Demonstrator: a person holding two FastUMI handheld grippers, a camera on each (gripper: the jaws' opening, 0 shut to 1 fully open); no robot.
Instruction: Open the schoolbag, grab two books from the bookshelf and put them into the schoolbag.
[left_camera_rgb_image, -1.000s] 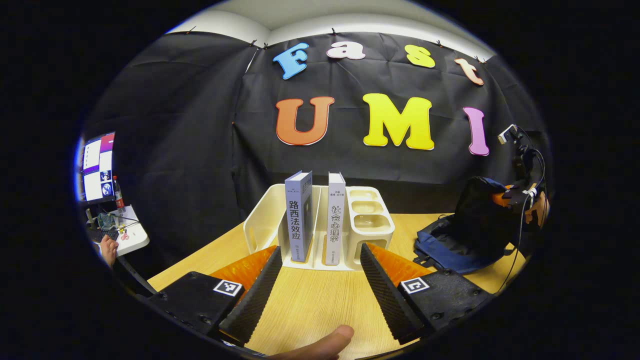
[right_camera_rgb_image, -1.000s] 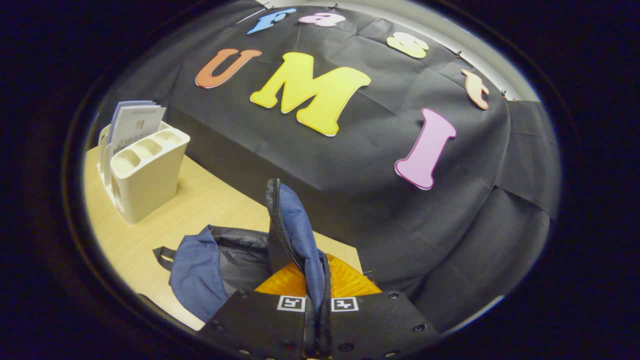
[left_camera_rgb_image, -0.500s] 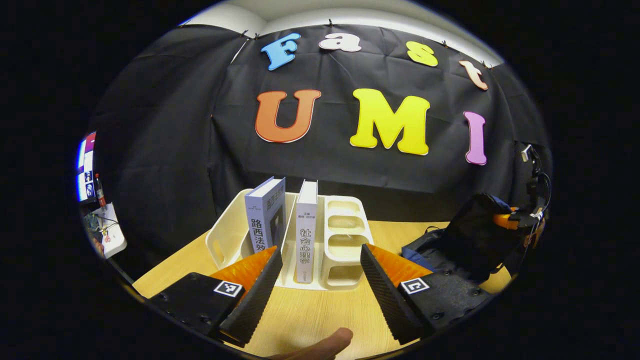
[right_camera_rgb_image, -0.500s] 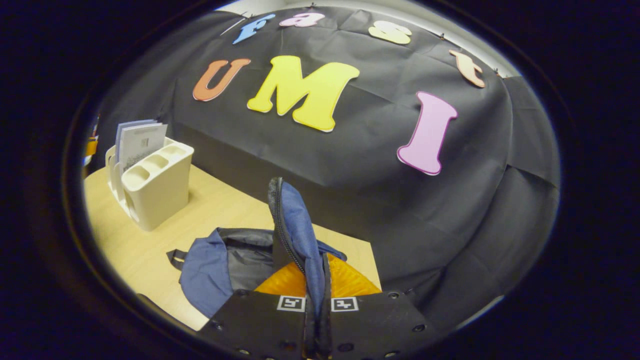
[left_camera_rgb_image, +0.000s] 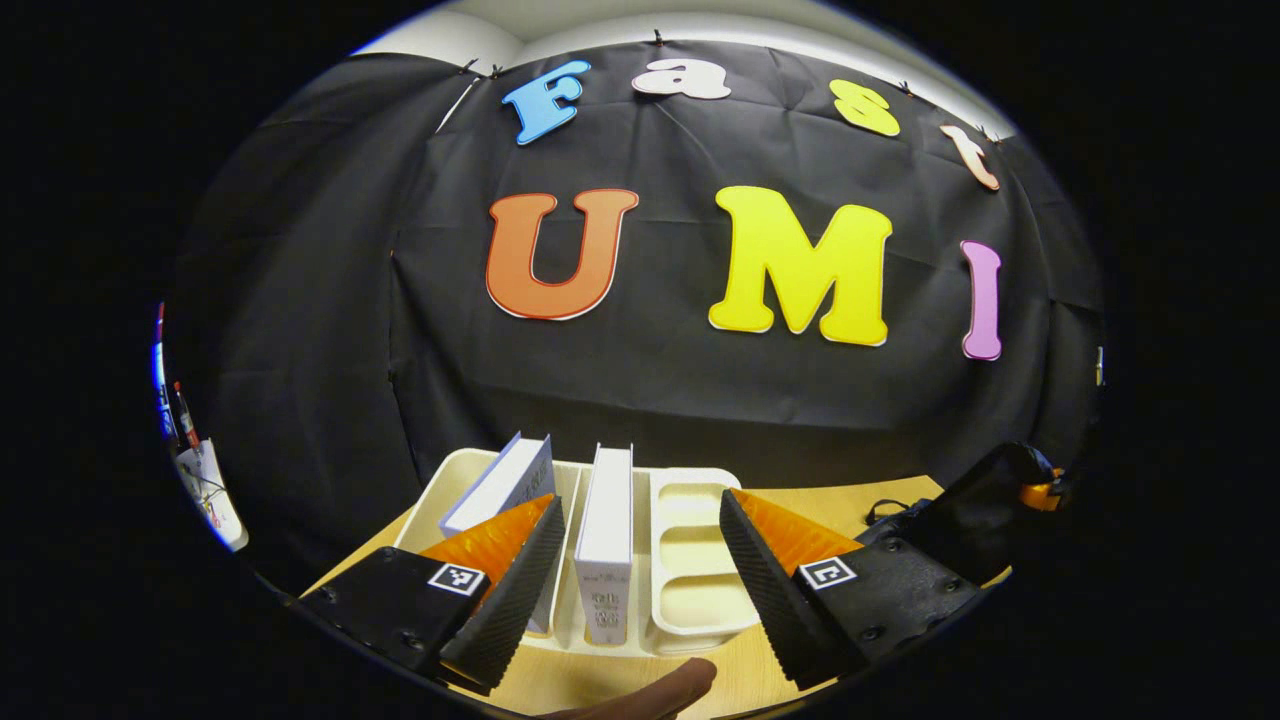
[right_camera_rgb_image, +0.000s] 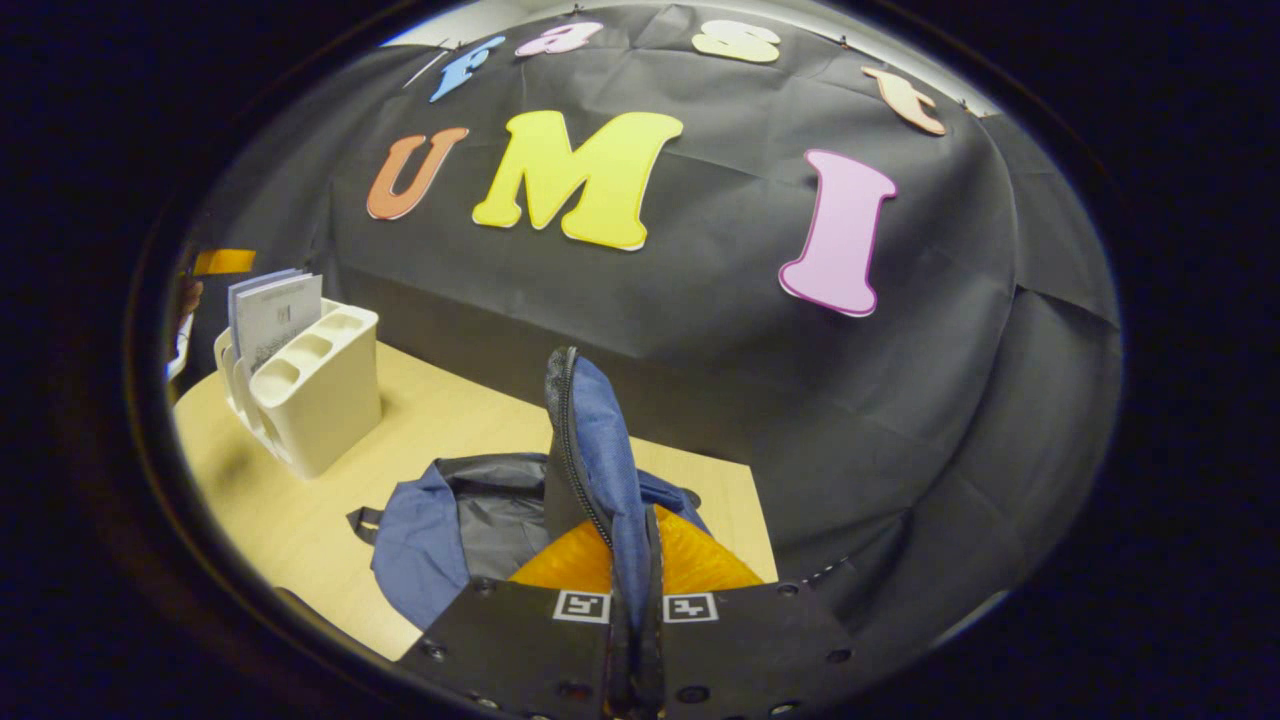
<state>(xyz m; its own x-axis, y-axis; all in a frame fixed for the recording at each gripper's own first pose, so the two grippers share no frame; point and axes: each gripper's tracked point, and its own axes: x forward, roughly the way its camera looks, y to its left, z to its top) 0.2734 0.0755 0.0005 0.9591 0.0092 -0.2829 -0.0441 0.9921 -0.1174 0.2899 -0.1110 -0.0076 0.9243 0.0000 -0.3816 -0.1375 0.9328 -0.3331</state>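
Hiding the lower part of the lavender-covered book (left_camera_rgb_image: 500, 485), the left gripper (left_camera_rgb_image: 640, 580) hangs with its jaws spread wide above the cream plastic bookshelf caddy (left_camera_rgb_image: 690, 560); its ribbed fingers (left_camera_rgb_image: 515, 590) stand one on each side of the white upright book (left_camera_rgb_image: 607, 540), touching neither book as far as can be told. A fingertip (left_camera_rgb_image: 655, 690) of the person pokes in, cut off at the bottom edge. The caddy stands on the pale wood-grain bench (left_camera_rgb_image: 745, 680) near its far edge, against the black cloth wall (left_camera_rgb_image: 650, 390); three open cream compartments sit beside the white book. At the right rim of the left gripper view a dark lump of the schoolbag (left_camera_rgb_image: 965, 505) is half lost in shadow.

In the right gripper view the right gripper (right_camera_rgb_image: 637, 640) is clenched on the raised flap of the blue fabric schoolbag (right_camera_rgb_image: 590, 450) — its zipper teeth run up the flap's edge. The bag's body lies slumped on the bench near the far right corner, grey lining showing inside. The caddy (right_camera_rgb_image: 320, 390) stands well apart toward the left, book tops (right_camera_rgb_image: 272, 310) sticking out, their titles too small to make out.
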